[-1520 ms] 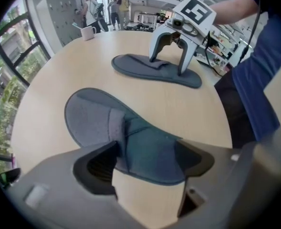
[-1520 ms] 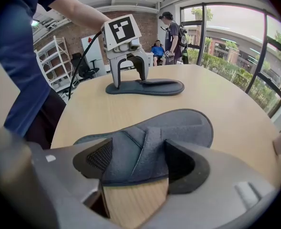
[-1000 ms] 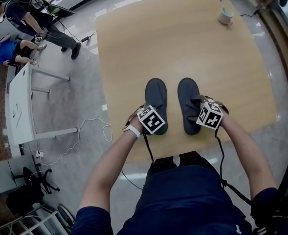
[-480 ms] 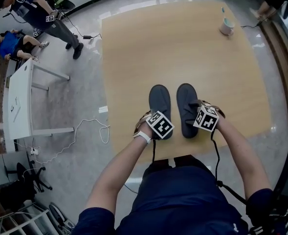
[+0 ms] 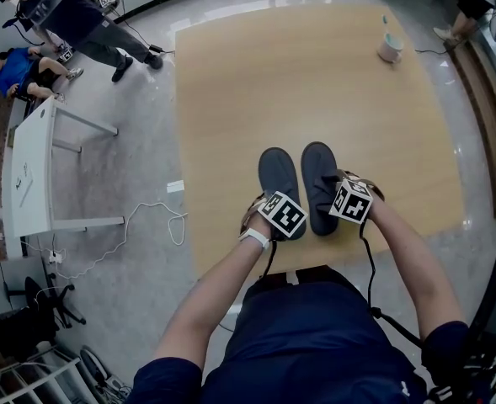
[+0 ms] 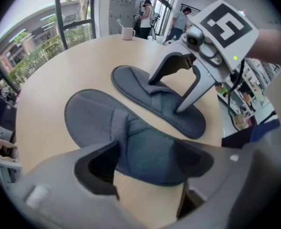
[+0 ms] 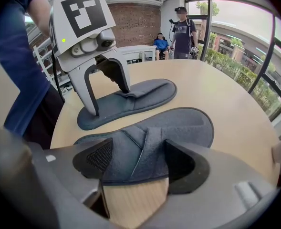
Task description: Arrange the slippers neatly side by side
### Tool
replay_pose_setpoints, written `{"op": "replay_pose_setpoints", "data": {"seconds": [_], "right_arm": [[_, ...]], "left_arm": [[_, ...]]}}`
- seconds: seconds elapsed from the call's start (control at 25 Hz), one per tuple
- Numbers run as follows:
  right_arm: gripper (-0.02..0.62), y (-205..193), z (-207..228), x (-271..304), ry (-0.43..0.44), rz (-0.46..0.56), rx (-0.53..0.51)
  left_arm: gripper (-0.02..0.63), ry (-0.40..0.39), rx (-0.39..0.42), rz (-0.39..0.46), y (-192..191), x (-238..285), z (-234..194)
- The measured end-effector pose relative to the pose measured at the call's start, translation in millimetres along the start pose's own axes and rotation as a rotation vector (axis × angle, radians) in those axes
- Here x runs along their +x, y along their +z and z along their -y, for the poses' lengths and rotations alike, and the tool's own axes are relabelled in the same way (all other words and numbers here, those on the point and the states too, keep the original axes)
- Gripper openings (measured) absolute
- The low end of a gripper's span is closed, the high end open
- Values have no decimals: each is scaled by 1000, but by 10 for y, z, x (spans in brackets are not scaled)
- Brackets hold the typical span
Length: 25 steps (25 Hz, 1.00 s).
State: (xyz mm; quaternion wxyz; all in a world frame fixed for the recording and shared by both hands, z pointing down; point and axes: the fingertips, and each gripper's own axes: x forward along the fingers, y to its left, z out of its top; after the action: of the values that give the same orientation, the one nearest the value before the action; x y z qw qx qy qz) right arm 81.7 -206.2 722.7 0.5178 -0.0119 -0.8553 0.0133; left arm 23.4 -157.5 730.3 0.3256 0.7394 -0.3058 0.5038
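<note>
Two dark grey slippers lie side by side near the front edge of the wooden table point(image 5: 315, 82), toes pointing away from me. My left gripper point(image 5: 278, 210) hangs over the heel end of the left slipper point(image 5: 277, 171). In the left gripper view its jaws point(image 6: 147, 163) stand wide open above that slipper point(image 6: 126, 137). My right gripper point(image 5: 347, 198) straddles the right slipper point(image 5: 317, 171). That gripper point(image 6: 171, 92) is open, with one finger on each side of the slipper's strap point(image 6: 161, 99). The right gripper view shows the right slipper point(image 7: 154, 137) below its parted jaws point(image 7: 138, 161).
A white mug point(image 5: 390, 47) stands at the table's far right corner. Off the table's left side are a white desk point(image 5: 29, 175), a cable on the floor point(image 5: 155, 221) and people point(image 5: 62, 15). The table's front edge point(image 5: 256, 263) runs just behind the heels.
Both grippers have drawn closer to each other, and the two slippers now lie nearer together than a second ago. The person at upper left has walked on.
</note>
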Motion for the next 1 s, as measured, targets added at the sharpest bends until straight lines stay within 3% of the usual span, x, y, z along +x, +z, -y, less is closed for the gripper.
{"op": "replay_pose_setpoints", "data": {"seconds": [0.48, 0.8, 1.0], "right_arm": [[351, 98, -67, -11, 6, -27, -25], [351, 214, -33, -52, 9, -26, -38], [351, 166, -12, -278, -23, 39, 10]], "left_arm": [[366, -1, -22, 3, -15, -34, 124], [359, 35, 24, -4, -5, -117, 62], [359, 0, 2, 61, 119, -239, 189]]}}
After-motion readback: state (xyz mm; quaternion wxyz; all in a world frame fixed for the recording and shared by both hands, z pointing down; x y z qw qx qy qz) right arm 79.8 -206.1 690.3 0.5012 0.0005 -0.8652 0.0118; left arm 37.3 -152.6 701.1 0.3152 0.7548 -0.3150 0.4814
